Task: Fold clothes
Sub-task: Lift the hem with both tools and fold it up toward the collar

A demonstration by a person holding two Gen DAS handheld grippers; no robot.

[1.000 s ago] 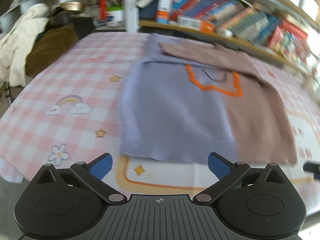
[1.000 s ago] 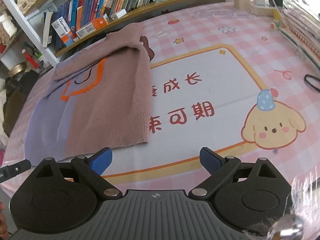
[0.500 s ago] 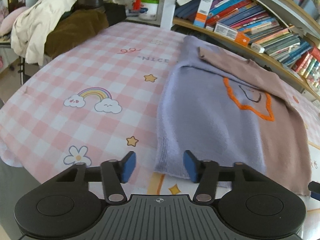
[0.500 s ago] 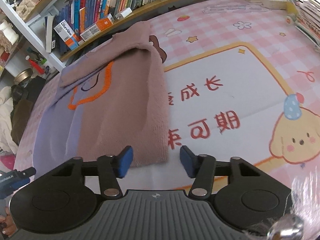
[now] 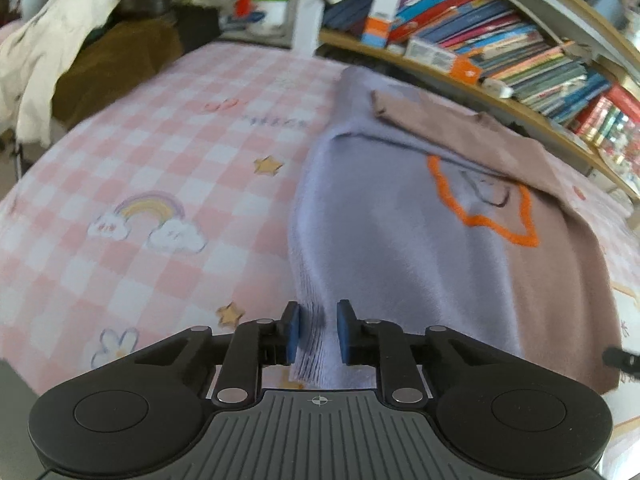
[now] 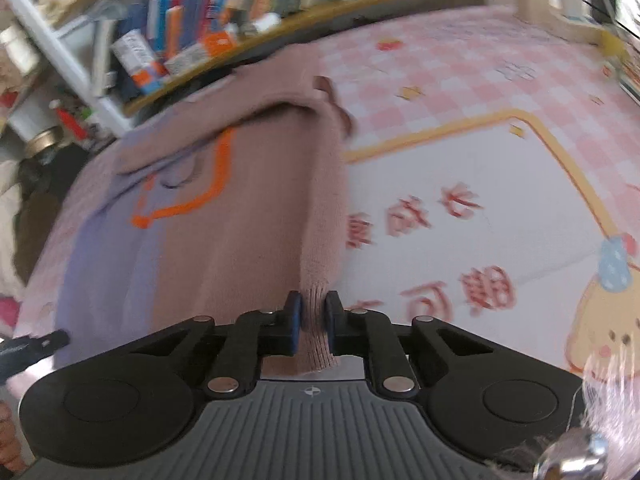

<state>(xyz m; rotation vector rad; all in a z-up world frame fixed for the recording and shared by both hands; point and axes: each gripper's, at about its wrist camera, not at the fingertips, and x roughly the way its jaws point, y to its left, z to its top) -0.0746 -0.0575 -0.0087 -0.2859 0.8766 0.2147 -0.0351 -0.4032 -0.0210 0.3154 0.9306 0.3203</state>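
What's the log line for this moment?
step: grasp hem | left gripper: shut on sweater, lilac corner | right gripper: shut on sweater, brown corner

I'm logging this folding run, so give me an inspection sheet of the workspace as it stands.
Surface: table under a pink checked cartoon cloth.
Job's things: sweater, lilac and brown halves, lying flat with sleeves folded in.
Clutter: nothing seen on the cloth beside the sweater.
Grippers: left gripper shut on the lilac hem corner; right gripper shut on the brown hem corner.
Cables: nothing clearly seen; far right corner too blurred to tell.
Surroundings: bookshelf behind the table; clothes pile at far left.
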